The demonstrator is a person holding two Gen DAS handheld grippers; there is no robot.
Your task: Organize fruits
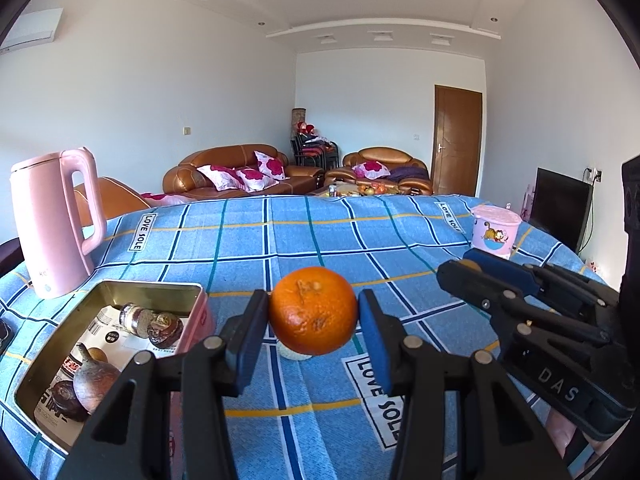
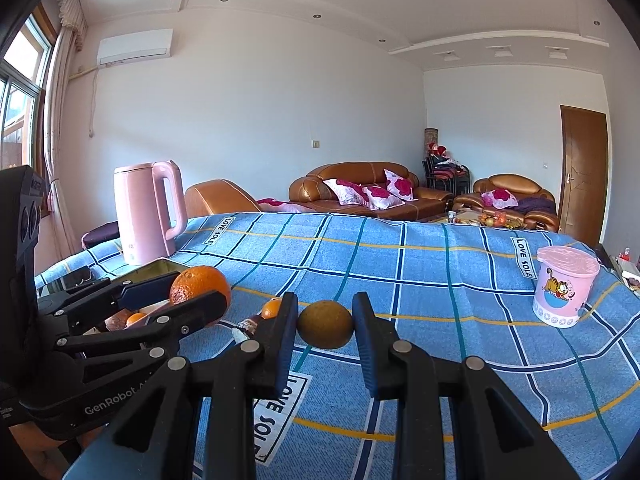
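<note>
Orange fruit sitting pinched between pads of left gripper, hanging above blue checked cloth. Open tin lying just left, pink kettle standing behind it.

Right wrist view: right gripper clamping brownish-green fruit over same cloth. Small orange lying beyond its left finger. Pink tub standing far right.

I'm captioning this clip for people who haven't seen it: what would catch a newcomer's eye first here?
Two fruits held up over the blue checked cloth: a bright orange clamped in the left gripper, and a duller yellow-brown fruit clamped in the right gripper. Next, the pink kettle at far left, with an open tin of dark items in front of it.
</note>
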